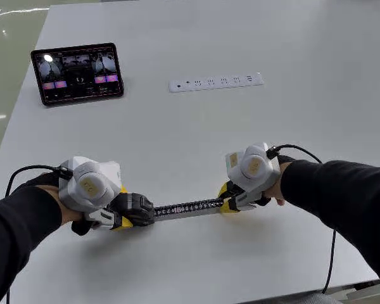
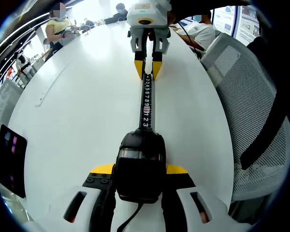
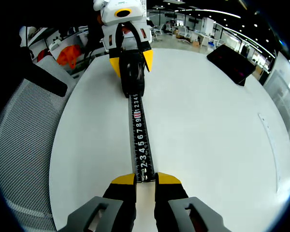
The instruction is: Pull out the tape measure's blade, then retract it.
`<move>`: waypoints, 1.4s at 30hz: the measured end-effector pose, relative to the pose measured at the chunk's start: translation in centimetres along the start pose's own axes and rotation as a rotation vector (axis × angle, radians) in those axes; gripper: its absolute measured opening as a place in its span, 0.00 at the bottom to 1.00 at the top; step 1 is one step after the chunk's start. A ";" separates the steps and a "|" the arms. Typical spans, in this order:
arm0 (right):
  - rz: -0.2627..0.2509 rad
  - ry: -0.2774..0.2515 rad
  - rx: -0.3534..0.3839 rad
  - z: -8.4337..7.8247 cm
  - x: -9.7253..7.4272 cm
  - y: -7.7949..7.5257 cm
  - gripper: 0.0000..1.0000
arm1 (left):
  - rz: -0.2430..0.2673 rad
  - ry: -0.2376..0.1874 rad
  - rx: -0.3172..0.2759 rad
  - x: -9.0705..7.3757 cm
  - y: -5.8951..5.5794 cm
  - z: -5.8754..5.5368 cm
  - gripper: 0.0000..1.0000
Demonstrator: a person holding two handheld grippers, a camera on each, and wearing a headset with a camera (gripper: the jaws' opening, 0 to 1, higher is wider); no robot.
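Observation:
The black tape measure case (image 1: 134, 208) sits low on the white table, and my left gripper (image 1: 117, 218) is shut on it; in the left gripper view the case (image 2: 141, 164) lies between the yellow-tipped jaws. Its dark numbered blade (image 1: 187, 208) runs out to the right, just above the tabletop. My right gripper (image 1: 227, 201) is shut on the blade's end. In the right gripper view the blade (image 3: 138, 137) stretches from my right gripper (image 3: 145, 180) to the case (image 3: 133, 70), and the left gripper view shows the blade (image 2: 147, 99) reaching the right gripper (image 2: 148, 67).
A tablet (image 1: 78, 72) stands propped at the back left of the table (image 1: 190, 133). A white power strip (image 1: 216, 82) lies at the back centre. Cables trail from both grippers. A grey mesh chair (image 2: 253, 101) stands beside the table; people sit in the background.

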State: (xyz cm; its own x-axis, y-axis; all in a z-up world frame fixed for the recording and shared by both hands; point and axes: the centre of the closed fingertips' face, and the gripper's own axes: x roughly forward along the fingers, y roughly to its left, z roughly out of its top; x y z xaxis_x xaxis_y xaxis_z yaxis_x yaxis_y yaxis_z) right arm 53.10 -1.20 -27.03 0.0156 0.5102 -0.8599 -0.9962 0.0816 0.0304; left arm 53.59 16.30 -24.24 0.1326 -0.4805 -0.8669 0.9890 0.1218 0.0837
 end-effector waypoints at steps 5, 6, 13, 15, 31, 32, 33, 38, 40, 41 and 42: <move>-0.002 0.003 0.000 -0.2 -0.1 0.0 0.10 | 0.001 0.001 0.000 0.0 -0.1 0.1 0.31; -0.003 0.003 0.003 -0.3 -0.1 -0.1 0.10 | 0.002 0.001 0.000 0.0 -0.1 0.1 0.31; -0.006 0.006 0.004 -0.7 -0.4 -0.1 0.10 | 0.003 0.002 0.001 0.0 -0.1 0.0 0.31; -0.007 0.007 0.004 -0.7 -0.4 -0.1 0.10 | 0.003 0.001 0.003 -0.1 -0.1 0.1 0.31; -0.012 0.013 0.013 -1.5 -0.9 -0.2 0.10 | 0.002 0.000 0.001 -0.1 -0.2 0.2 0.31; -0.013 0.013 0.012 -1.5 -0.9 -0.2 0.10 | 0.002 0.000 0.001 -0.1 -0.2 0.2 0.31; -0.013 0.014 0.010 -1.6 -0.9 -0.2 0.10 | 0.002 0.000 0.001 -0.1 -0.1 0.2 0.31; -0.016 0.016 0.013 -1.8 -1.0 -0.3 0.10 | 0.003 0.000 0.001 -0.1 -0.1 0.2 0.31; -0.017 0.017 0.015 -2.0 -1.1 -0.3 0.10 | 0.004 0.000 0.001 -0.1 -0.1 0.2 0.31; -0.017 0.017 0.015 -2.0 -1.1 -0.3 0.10 | 0.004 0.000 0.001 -0.1 -0.1 0.2 0.31; -0.018 0.018 0.016 -2.0 -1.1 -0.3 0.10 | 0.004 0.000 0.001 0.0 -0.1 0.2 0.31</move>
State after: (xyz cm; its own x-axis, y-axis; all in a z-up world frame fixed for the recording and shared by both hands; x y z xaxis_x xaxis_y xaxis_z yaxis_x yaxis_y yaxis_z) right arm 53.22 -3.54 -27.13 0.0315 0.4933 -0.8693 -0.9943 0.1044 0.0233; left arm 53.50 16.17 -24.13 0.1364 -0.4800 -0.8666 0.9885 0.1231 0.0873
